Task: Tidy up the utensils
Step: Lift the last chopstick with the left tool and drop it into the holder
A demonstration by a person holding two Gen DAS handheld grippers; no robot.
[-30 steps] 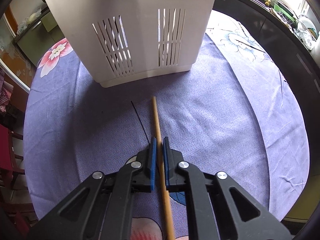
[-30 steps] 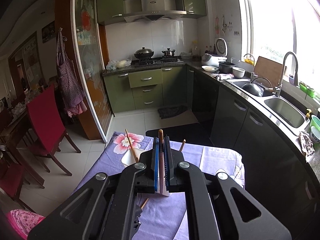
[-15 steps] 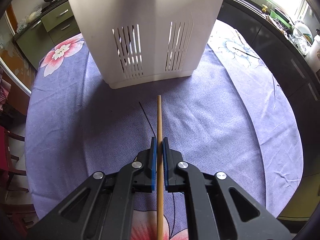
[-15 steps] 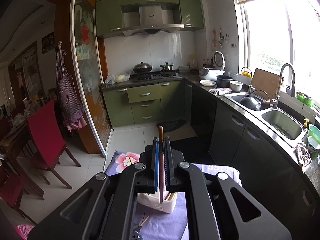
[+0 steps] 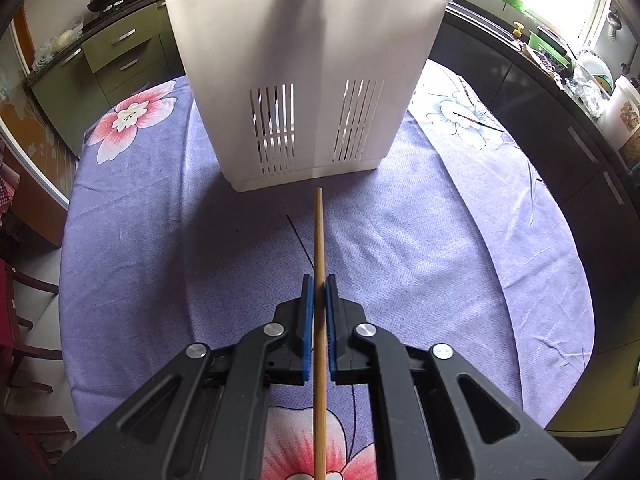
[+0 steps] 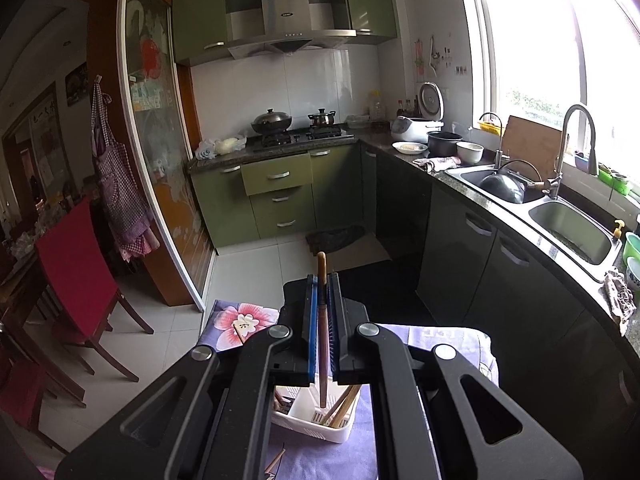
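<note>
The left hand-held gripper [image 5: 319, 294] was clamped on a pale wooden chopstick [image 5: 318, 236], its blue pads pressed against the shaft partway along, so that the free end pointed forward at the foot of the white slotted utensil holder [image 5: 308, 80] without touching it. That low, level hold over the purple flowered cloth on the worktop [image 5: 460, 248] suggested a stick just taken up and aimed towards the holder, though it would need to be raised and tipped before it could go in over the rim. The right hand-held gripper [image 6: 323, 312] was likewise closed, on a darker, reddish-brown utensil handle [image 6: 322, 280], held nearly upright, with its lower end hanging directly above the open top of the same holder, seen from above; that upright pose looked chosen so the piece could drop straight down into a compartment. Several wooden sticks already leaned inside the holder, which compartment each occupied I could not tell, and one more stick lay on the cloth beside its base. Organising therefore seemed well under way, with two pieces in hand. The range hood [image 6: 288, 36] bore a small badge, too tiny to read, and no other legible writing appeared.
</note>
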